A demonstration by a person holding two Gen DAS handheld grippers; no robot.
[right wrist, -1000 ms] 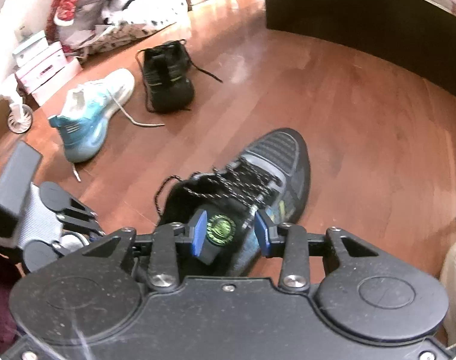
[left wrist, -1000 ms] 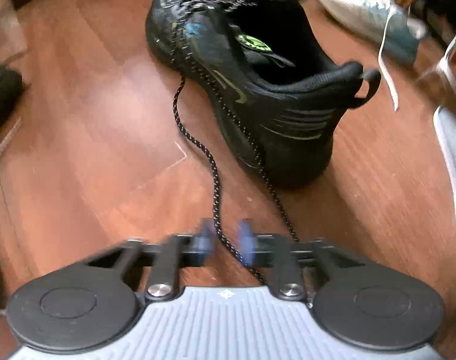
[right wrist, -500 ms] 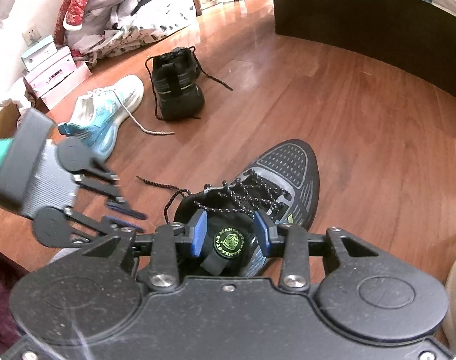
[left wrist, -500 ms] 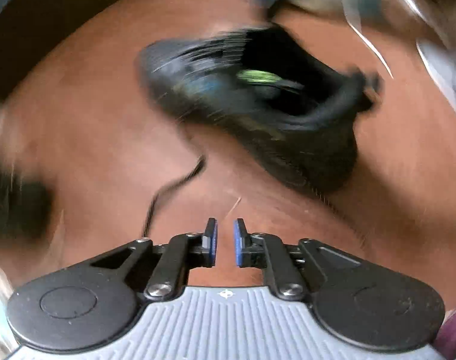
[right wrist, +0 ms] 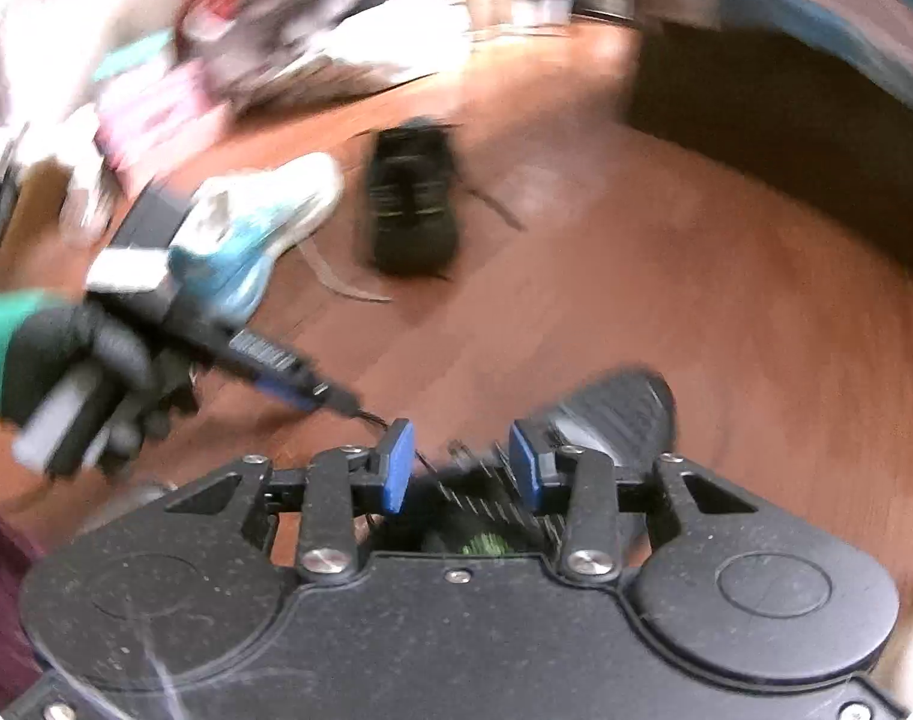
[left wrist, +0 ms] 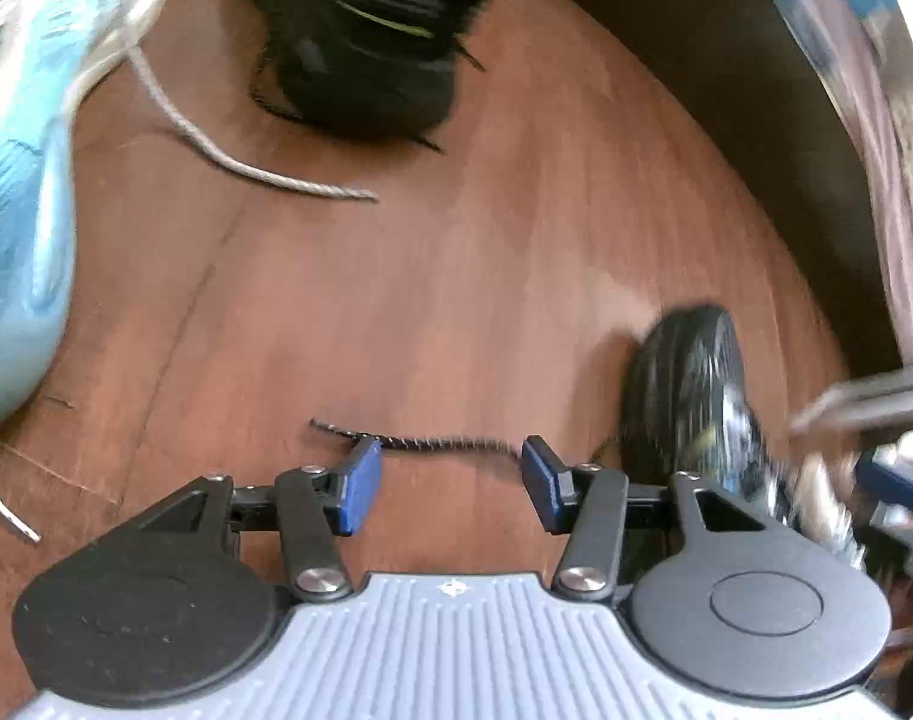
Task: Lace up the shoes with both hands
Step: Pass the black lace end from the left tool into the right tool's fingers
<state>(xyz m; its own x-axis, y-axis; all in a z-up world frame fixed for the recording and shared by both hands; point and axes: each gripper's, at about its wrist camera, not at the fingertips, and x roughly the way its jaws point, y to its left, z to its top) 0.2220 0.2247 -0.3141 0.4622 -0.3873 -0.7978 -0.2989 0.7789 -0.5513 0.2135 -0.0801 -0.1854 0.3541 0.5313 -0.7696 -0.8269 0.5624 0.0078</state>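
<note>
Opening wide, the left gripper point(left wrist: 450, 480) is now spreading its pads far apart; half a second ago they were nearly together. It is hovering low over the floor point(left wrist: 456, 276), and the lace point(left wrist: 432, 439) is lying loose just beyond the pads, not held. This lace is running right to the black shoe point(left wrist: 690, 396), which is resting on the floor near the right gripper point(right wrist: 461, 468). That gripper is standing apart too, above the shoe's opening, holding nothing. I am thinking the left one is getting ready to pick the lace end. Farther away, a blue shoe point(left wrist: 18, 228) and another black shoe point(left wrist: 372, 30) are lying.
</note>
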